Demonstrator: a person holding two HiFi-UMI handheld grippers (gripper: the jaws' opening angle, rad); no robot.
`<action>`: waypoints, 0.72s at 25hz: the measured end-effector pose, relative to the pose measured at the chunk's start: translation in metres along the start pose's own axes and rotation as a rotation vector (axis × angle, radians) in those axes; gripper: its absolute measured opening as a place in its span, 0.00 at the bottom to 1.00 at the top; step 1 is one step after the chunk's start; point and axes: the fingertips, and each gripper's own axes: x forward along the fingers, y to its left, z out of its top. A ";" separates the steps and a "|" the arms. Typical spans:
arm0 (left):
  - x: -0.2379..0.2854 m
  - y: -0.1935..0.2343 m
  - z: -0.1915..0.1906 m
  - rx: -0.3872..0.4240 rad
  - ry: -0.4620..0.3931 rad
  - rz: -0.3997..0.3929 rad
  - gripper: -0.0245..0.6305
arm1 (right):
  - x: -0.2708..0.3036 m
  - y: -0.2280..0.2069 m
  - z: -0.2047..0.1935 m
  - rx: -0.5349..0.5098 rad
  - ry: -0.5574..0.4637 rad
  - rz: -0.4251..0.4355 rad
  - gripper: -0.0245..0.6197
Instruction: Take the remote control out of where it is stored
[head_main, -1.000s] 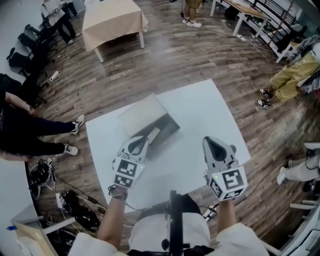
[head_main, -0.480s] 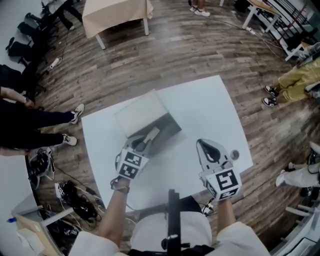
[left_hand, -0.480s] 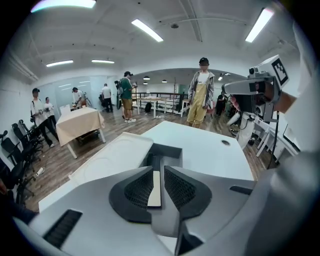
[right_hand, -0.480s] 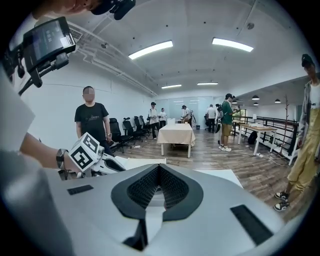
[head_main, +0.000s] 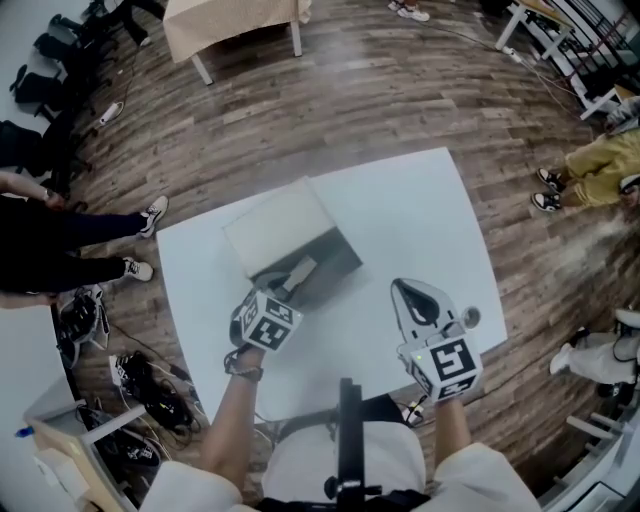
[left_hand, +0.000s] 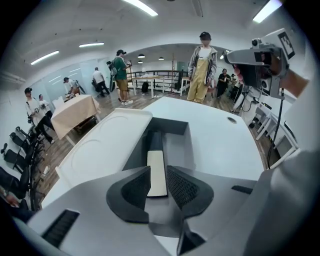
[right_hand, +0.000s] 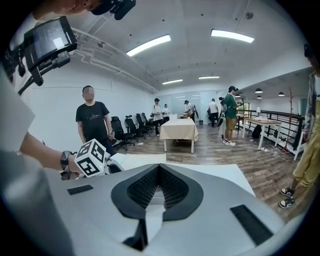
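A slim cream remote control (left_hand: 155, 159) with a dark far end lies lengthwise in an open dark grey box (left_hand: 177, 137) on the white table (head_main: 420, 220). The box's pale lid (left_hand: 107, 145) lies flat to its left. My left gripper (left_hand: 157, 174) reaches into the box's near end. Its jaws are opening, and the remote's near end sits between the pads without being pressed. In the head view the remote (head_main: 300, 272) pokes out ahead of the left gripper (head_main: 283, 292). The right gripper (head_main: 405, 292) hovers over bare table to the right, shut and empty, as the right gripper view (right_hand: 159, 169) also shows.
The table's edges drop to wood floor on all sides. A small round hole (left_hand: 231, 120) marks the tabletop at far right. People stand around the room, and a cloth-covered table (head_main: 235, 25) stands further off. Cables and bags (head_main: 150, 395) lie on the floor at left.
The left gripper has tipped forward toward the box, its marker cube turning, and its jaws now straddle the remote's near end. The right gripper has barely moved.
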 end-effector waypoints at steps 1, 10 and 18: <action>0.002 0.001 -0.001 0.002 0.016 -0.001 0.18 | 0.002 -0.001 -0.001 0.004 0.004 0.007 0.04; 0.019 -0.001 -0.010 0.008 0.115 -0.059 0.26 | 0.019 -0.002 -0.016 0.021 0.039 0.054 0.04; 0.032 0.000 -0.013 0.014 0.187 -0.061 0.27 | 0.025 -0.010 -0.023 0.028 0.061 0.055 0.04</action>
